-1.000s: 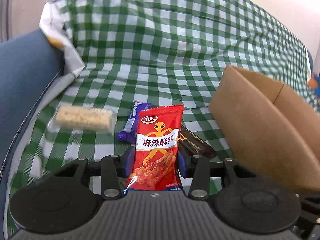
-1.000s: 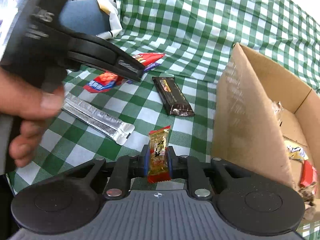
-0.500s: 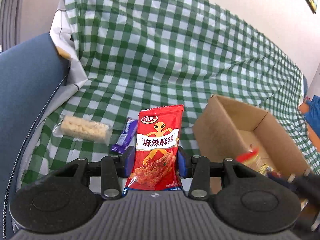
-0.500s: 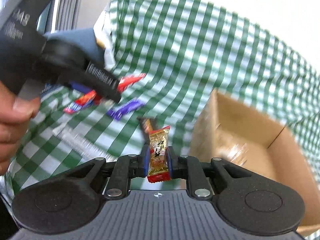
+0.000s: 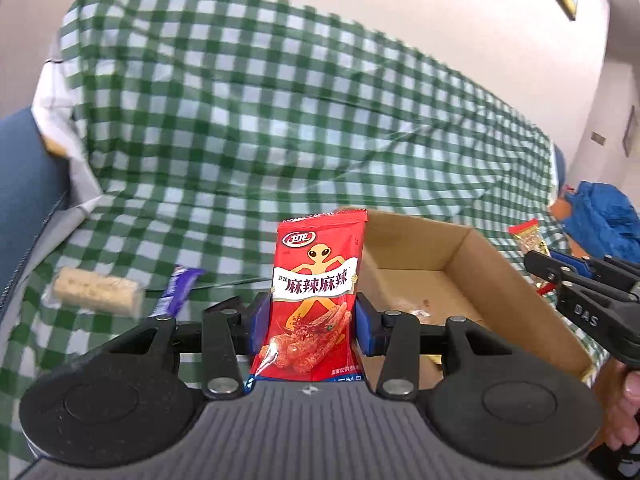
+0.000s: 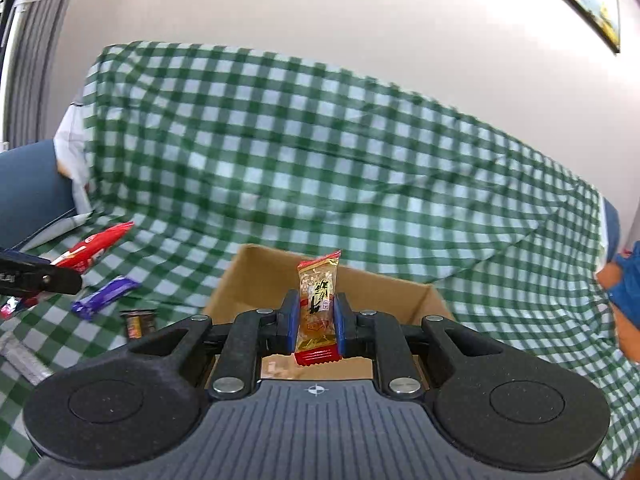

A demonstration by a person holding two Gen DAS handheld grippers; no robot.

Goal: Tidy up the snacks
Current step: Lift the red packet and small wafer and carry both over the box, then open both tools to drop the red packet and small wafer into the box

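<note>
My left gripper (image 5: 310, 316) is shut on a red spicy-strip snack packet (image 5: 316, 284) and holds it upright just left of the open cardboard box (image 5: 472, 276). My right gripper (image 6: 316, 320) is shut on a small gold and red candy packet (image 6: 318, 304), held above the box (image 6: 256, 276). The right gripper with its candy also shows at the right of the left wrist view (image 5: 560, 276). The left gripper's tip and red packet show at the left of the right wrist view (image 6: 92, 246). A few wrapped snacks lie in the box.
On the green checked cloth (image 5: 248, 128) lie a pale rice bar (image 5: 96, 292), a purple bar (image 5: 178, 290) and, in the right wrist view, a dark brown bar (image 6: 138, 322) and a silver packet (image 6: 20, 356). A blue bundle (image 5: 600, 216) sits far right.
Both grippers have risen and swung right with their packets. The box has come from the right side to lie in front of and below both grippers.
</note>
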